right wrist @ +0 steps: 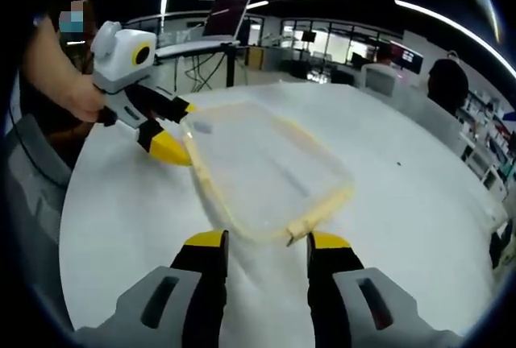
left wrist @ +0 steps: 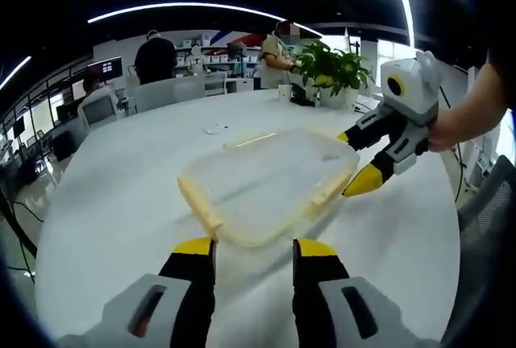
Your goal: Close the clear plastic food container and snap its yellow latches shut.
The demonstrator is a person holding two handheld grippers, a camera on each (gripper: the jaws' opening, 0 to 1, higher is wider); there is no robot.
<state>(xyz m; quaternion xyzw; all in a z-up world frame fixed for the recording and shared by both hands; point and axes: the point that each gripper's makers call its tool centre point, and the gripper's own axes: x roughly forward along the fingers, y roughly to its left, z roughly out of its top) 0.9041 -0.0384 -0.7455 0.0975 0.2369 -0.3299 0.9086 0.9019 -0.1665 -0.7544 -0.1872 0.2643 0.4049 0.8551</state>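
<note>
Left gripper view, container (left wrist: 270,183) latches blurred, indistinct

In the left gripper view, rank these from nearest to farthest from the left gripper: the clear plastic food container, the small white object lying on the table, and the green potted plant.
1. Clear plastic food container with yellow latches, just ahead of the left gripper, whose jaws stand apart.
2. Small white object, on the round white table beyond the container.
3. Green potted plant, at the table's far edge.

likely an office: monitors (left wrist: 105,68), desks, shelves (left wrist: 211,56), potted plant (left wrist: 334,70).
</note>
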